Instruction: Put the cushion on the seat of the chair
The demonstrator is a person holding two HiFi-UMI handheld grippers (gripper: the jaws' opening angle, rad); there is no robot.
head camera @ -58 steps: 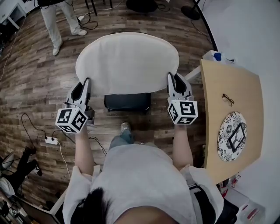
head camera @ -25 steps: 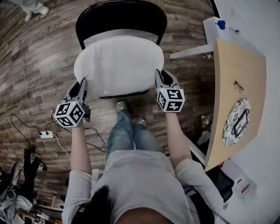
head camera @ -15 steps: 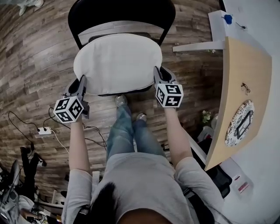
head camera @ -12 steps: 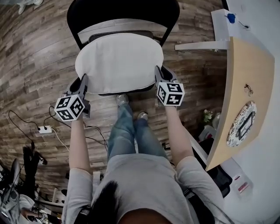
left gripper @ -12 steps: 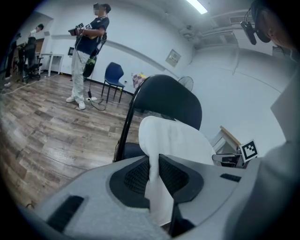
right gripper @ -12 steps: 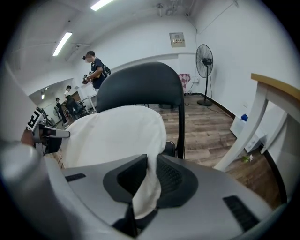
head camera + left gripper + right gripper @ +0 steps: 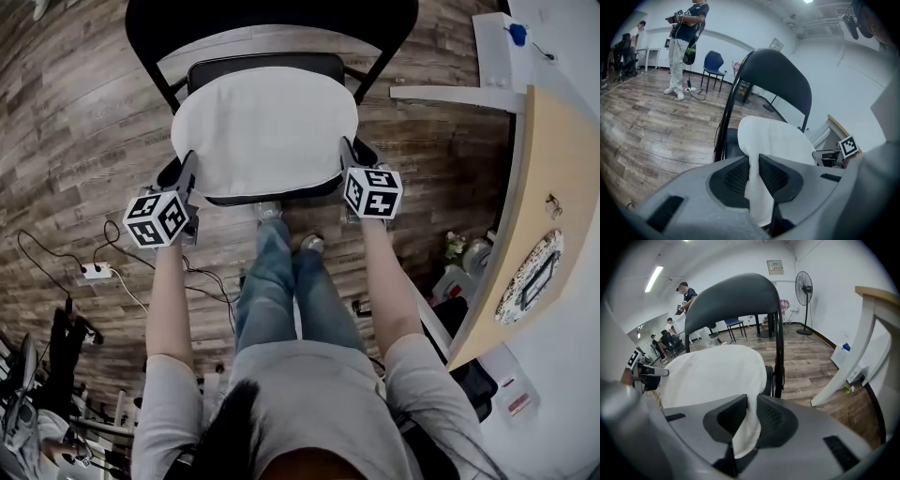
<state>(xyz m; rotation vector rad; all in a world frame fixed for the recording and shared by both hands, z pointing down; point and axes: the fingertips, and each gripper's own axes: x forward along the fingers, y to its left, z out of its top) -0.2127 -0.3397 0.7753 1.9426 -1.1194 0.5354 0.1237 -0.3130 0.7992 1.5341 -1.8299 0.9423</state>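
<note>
Under the cushion (image 7: 264, 127), seat (image 7: 262, 67) mostly hidden

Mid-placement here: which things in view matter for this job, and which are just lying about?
Job: cushion, clamped at its sides by left gripper and right gripper; black chair.
Lying about: wooden table with glasses and a patterned plate; power strip on the floor.

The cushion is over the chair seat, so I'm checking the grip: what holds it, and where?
The cushion is held by both: the left gripper clamps its left edge, the right gripper its right edge.
</note>
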